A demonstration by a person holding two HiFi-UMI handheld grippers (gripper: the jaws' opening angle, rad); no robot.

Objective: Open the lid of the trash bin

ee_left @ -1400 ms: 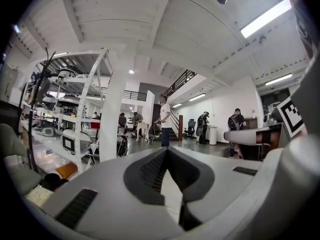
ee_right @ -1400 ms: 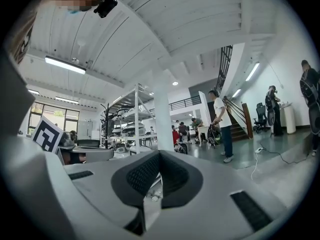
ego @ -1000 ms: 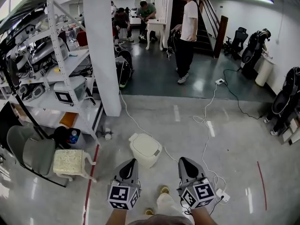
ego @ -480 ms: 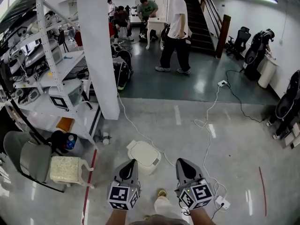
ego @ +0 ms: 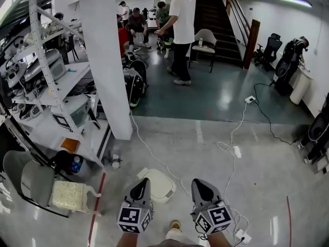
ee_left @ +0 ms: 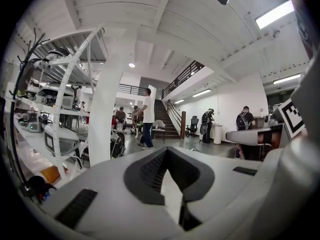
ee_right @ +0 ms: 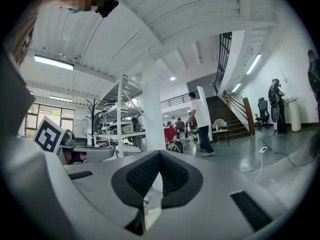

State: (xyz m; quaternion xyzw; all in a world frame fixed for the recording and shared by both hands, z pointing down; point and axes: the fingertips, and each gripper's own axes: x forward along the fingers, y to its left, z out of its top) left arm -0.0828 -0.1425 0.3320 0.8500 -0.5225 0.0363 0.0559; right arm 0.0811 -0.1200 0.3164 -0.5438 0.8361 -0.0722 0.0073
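Observation:
The cream-white trash bin [ego: 161,184] stands on the grey floor with its lid down, just beyond my two grippers. My left gripper [ego: 140,186] is held low in the head view, and its tip covers the bin's near left corner. My right gripper [ego: 202,185] hovers to the bin's right, apart from it. Both point forward side by side, jaws closed, holding nothing. In the left gripper view the left gripper [ee_left: 167,152] faces the room above the bin; the right gripper [ee_right: 159,155] does likewise in the right gripper view.
A white pillar [ego: 110,60] and a loaded shelving rack [ego: 51,81] rise at the left. A cushioned stool [ego: 69,196] and a grey chair [ego: 30,175] stand left of the bin. A white cable [ego: 226,153] crosses the floor. A person in a white shirt [ego: 180,30] stands further back.
The bin has drawn nearer and now sits right at my gripper tips. The person in the white shirt has walked leftward and further away. Both grippers keep their pose.

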